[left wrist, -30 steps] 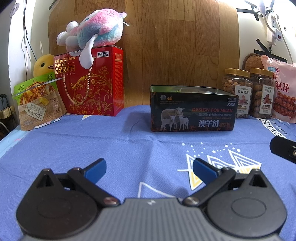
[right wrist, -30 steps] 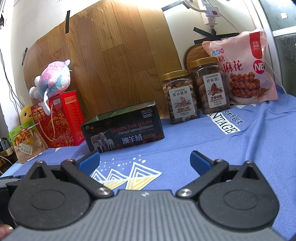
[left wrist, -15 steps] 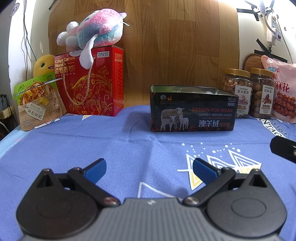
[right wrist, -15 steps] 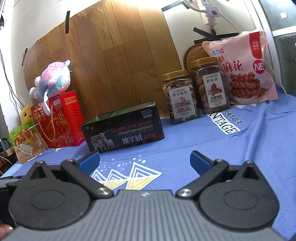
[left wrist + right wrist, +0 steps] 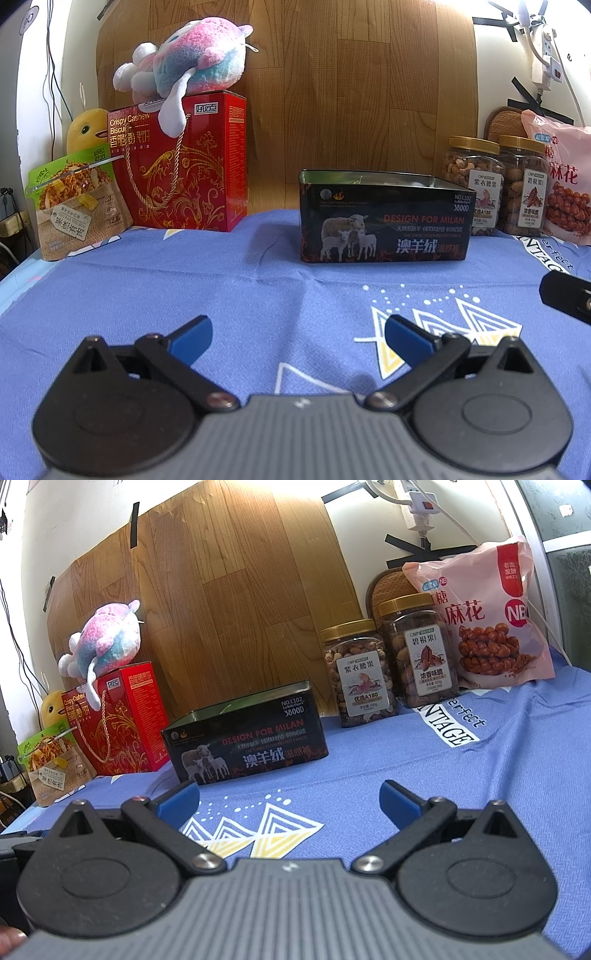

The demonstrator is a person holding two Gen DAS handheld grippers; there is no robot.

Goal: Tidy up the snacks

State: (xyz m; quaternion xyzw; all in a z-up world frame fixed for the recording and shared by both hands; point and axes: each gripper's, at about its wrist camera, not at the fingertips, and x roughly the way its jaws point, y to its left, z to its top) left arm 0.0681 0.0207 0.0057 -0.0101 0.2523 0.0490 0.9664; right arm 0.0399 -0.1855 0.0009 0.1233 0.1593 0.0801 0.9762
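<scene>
An open black tin box [image 5: 384, 218] stands on the blue cloth [image 5: 221, 288]; it also shows in the right wrist view [image 5: 247, 734]. Two nut jars, one of cashews [image 5: 358, 677] and one of pecans [image 5: 419, 653], stand to its right, with a pink snack bag [image 5: 484, 616] behind them. A red biscuit box [image 5: 181, 162] and a green snack pouch [image 5: 74, 203] stand at the left. My left gripper [image 5: 298, 339] is open and empty, low over the cloth in front of the tin. My right gripper [image 5: 290, 803] is open and empty, also in front of the tin.
A pink and blue plush toy [image 5: 184, 66] lies on the red box, a yellow plush [image 5: 86, 127] behind the pouch. A wooden board [image 5: 240, 602] leans on the wall behind. Part of the right gripper [image 5: 567, 297] shows at the left view's right edge.
</scene>
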